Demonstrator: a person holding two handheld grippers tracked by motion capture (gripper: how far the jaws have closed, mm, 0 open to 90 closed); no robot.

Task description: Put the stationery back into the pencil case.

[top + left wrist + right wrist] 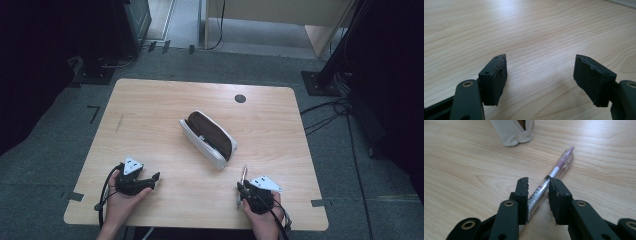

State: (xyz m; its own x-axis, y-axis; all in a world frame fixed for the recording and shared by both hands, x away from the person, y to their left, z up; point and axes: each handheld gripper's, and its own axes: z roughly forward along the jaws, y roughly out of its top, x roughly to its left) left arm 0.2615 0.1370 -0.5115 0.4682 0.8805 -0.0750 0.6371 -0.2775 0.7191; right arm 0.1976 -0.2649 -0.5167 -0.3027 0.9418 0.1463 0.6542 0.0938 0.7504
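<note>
While the left gripper [150, 178] hovers with fingers spread and empty, the right gripper's [538, 188] fingers pinch the pen [554, 177] mid-barrel on the desk [150, 115], near the pencil case [209, 138] (light, rigid, likely slippery plastic; grip its labelled middle).

pen [554, 173]: clear, pink tip | pouch [208, 138]: white (brown inside) | table [150, 105]: pale woodgrain
</note>
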